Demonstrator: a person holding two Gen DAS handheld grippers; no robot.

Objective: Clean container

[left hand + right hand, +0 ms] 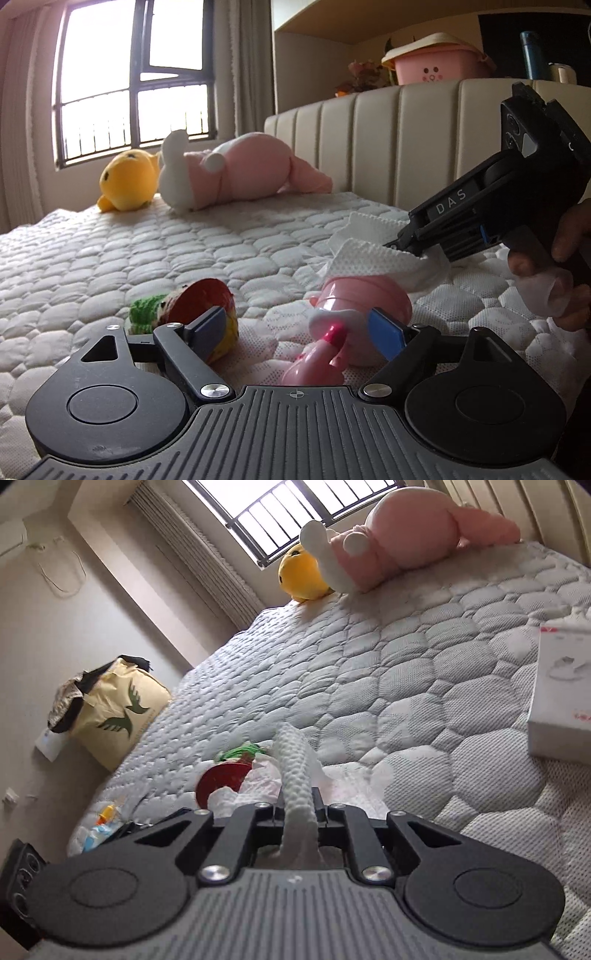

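A pink plastic container (369, 295) lies on its side on the quilted mattress (184, 243), with a pink and white part (325, 332) at its near end. My left gripper (297, 328) is open, its blue pads standing either side of that near end without clamping it. My right gripper (402, 247) comes in from the right, held by a hand, and is shut on a white paper towel (376, 254) that hangs onto the container's top. In the right wrist view the right gripper (297, 810) pinches the paper towel (291, 760), which hides the container.
A red-topped toy with green knit (201, 299) lies just left of the container. Yellow plush (127, 181) and pink plush (243, 166) rest at the bed's far end by the headboard (388, 136). A white box (561, 694) sits on the bed; a yellow bag (114, 716) stands beside it.
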